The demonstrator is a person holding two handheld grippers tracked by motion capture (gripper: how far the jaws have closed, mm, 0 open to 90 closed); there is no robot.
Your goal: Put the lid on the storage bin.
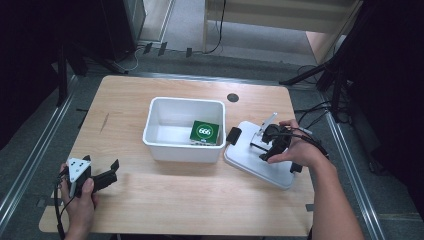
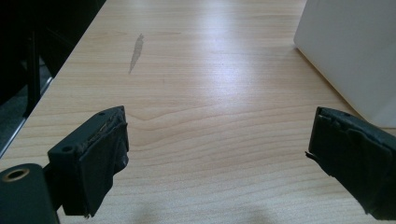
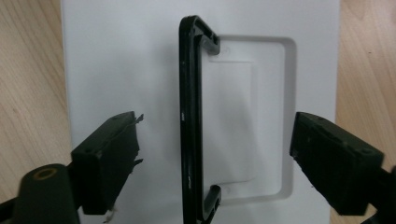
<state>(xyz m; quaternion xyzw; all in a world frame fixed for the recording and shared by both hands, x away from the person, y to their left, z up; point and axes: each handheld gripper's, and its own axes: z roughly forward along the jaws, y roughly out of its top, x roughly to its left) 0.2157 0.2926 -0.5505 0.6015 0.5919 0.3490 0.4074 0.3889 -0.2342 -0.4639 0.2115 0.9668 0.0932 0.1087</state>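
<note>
R gripper (image 3: 215, 154) open, jaws astride the raised black handle (image 3: 191, 121) of white lid (image 1: 260, 160), near worktop's right edge beside bin (image 1: 182, 131). Center on handle, go lower, then clamp. L gripper (image 2: 217, 154) open, idle.

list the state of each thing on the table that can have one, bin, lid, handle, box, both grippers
white bin: open, lid off
lid: lying flat on the table right of the bin
black handle: raised upright between the right gripper's fingers, not yet pinched
green box: inside the bin, at its right end
left gripper: open, nothing between its fingers, over bare table
right gripper: open, fingers either side of the handle
</note>
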